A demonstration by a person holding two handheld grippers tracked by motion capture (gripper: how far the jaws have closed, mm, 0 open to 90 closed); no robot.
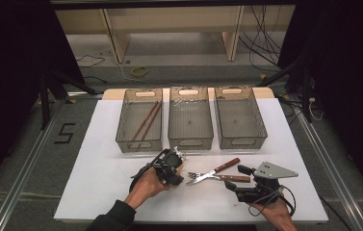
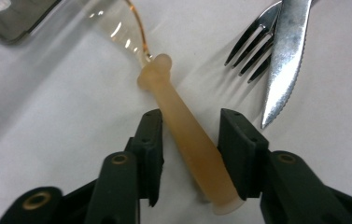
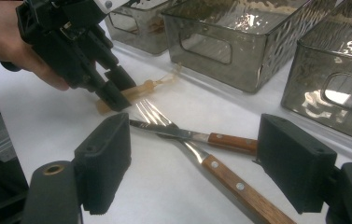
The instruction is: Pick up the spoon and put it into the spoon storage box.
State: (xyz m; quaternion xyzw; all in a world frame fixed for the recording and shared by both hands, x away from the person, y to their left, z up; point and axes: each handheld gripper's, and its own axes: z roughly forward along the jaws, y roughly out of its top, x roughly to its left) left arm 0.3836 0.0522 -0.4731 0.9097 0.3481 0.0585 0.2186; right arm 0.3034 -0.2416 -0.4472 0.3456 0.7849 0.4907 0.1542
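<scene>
A translucent amber plastic spoon (image 2: pixel 187 135) lies on the white table, and its clear bowl reaches toward a basket. My left gripper (image 2: pixel 190 154) (image 1: pixel 179 177) is shut on its handle, with a pad pressing on each side. A fork (image 3: pixel 220 170) and a knife (image 3: pixel 187 135), both wood-handled, lie crossed just right of it (image 1: pixel 213 174). Over their handle ends my right gripper (image 3: pixel 192 163) (image 1: pixel 234 177) stands wide open with nothing gripped. In the right gripper view the left gripper (image 3: pixel 113 93) and the hand holding it are at the upper left.
Three smoked-plastic baskets stand in a row beyond the cutlery: the left basket (image 1: pixel 121 139) holds brown chopsticks (image 1: pixel 146 120), while the middle basket (image 1: pixel 171 134) and the right basket (image 1: pixel 265 132) look bare. The white mat (image 1: pixel 97 183) has free room at the left.
</scene>
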